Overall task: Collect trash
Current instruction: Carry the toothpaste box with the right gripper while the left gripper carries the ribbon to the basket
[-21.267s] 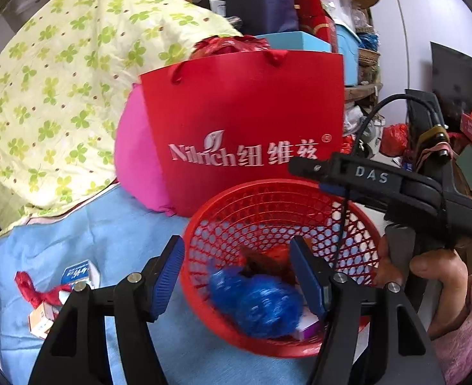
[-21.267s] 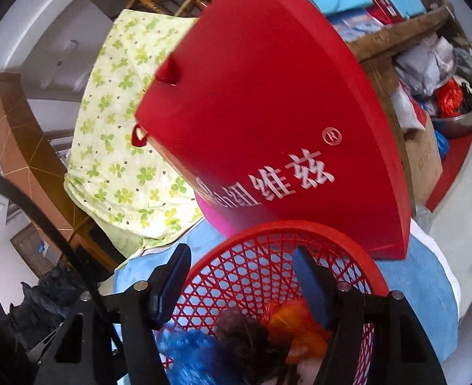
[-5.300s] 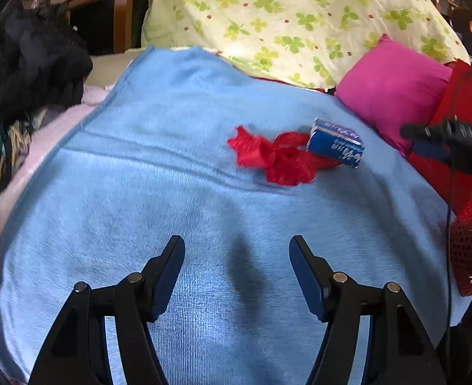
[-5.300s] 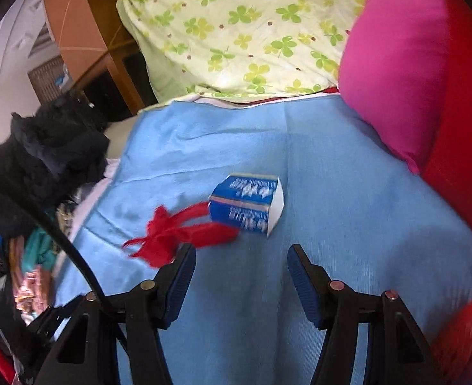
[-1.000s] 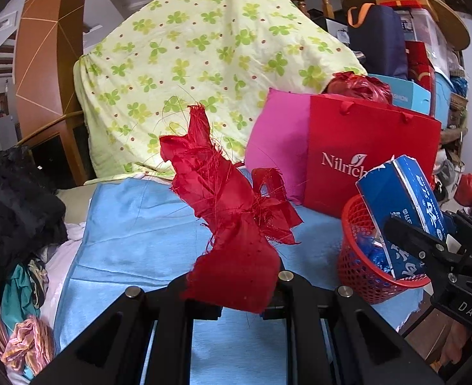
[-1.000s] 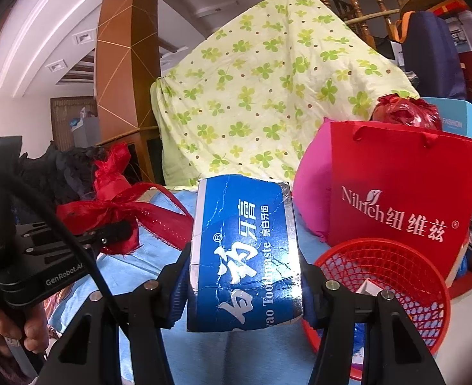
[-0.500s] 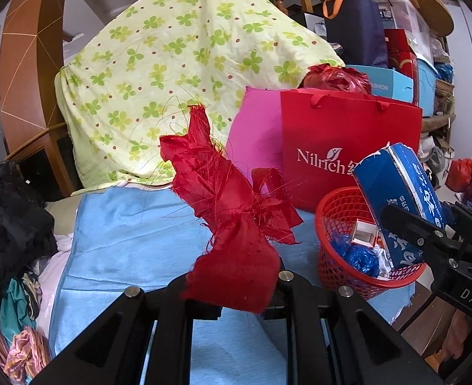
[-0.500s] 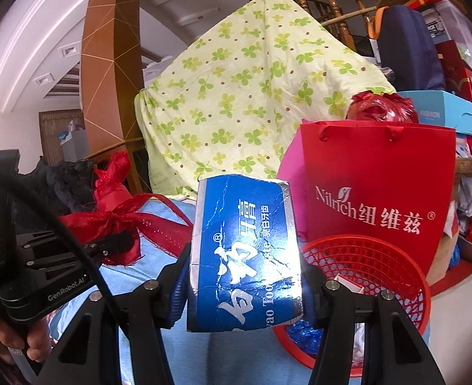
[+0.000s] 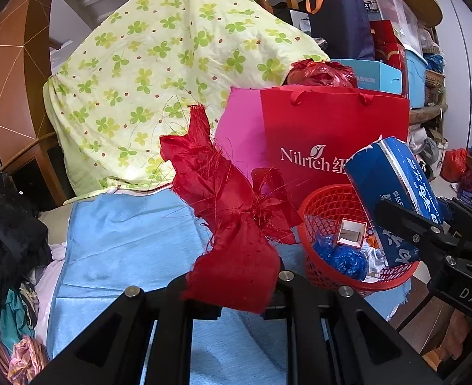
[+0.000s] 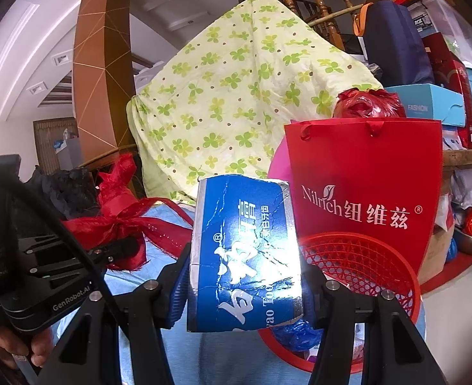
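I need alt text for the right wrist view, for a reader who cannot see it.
The right gripper clamps a torn blue toothpaste box just left of a red mesh plastic basket on a light blue cloth. At left, the left gripper holds a frayed red ribbon; a red paper bag stands behind the basket.

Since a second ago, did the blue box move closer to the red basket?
Yes. In the right wrist view the blue toothpaste box, clamped in the right gripper, now overlaps the red basket's left rim; before, they were apart, so it moved toward the basket.
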Demonstrator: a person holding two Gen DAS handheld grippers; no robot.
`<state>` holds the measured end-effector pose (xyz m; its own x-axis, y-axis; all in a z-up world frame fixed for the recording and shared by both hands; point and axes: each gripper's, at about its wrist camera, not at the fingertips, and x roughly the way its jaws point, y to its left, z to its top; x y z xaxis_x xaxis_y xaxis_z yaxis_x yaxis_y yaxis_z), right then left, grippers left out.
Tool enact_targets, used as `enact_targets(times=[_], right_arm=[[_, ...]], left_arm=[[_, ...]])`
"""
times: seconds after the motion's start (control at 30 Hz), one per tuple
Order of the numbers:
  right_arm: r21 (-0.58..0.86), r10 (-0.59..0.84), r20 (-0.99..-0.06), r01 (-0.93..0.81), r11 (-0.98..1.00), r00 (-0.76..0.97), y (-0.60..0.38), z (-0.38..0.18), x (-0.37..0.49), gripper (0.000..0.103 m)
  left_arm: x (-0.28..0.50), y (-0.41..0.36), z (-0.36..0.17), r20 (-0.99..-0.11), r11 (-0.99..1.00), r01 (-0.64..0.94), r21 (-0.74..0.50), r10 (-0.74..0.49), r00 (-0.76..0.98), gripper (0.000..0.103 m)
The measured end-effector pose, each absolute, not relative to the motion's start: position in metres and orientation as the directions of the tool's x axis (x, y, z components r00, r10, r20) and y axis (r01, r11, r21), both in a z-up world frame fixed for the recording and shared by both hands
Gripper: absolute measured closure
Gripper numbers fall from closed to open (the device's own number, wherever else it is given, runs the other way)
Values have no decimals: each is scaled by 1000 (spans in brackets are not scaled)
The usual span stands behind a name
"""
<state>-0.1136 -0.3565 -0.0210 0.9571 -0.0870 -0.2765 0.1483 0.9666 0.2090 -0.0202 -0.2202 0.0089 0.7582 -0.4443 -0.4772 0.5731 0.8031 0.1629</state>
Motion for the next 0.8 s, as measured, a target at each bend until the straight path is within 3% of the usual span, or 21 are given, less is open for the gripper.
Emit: enact_targets(times=[0.8], right_arm=[[260, -117, -271, 190, 947, 955, -383, -26, -126, 44]], left_arm=[[-32, -253, 6, -490, 758, 622, 196, -474, 732, 86]])
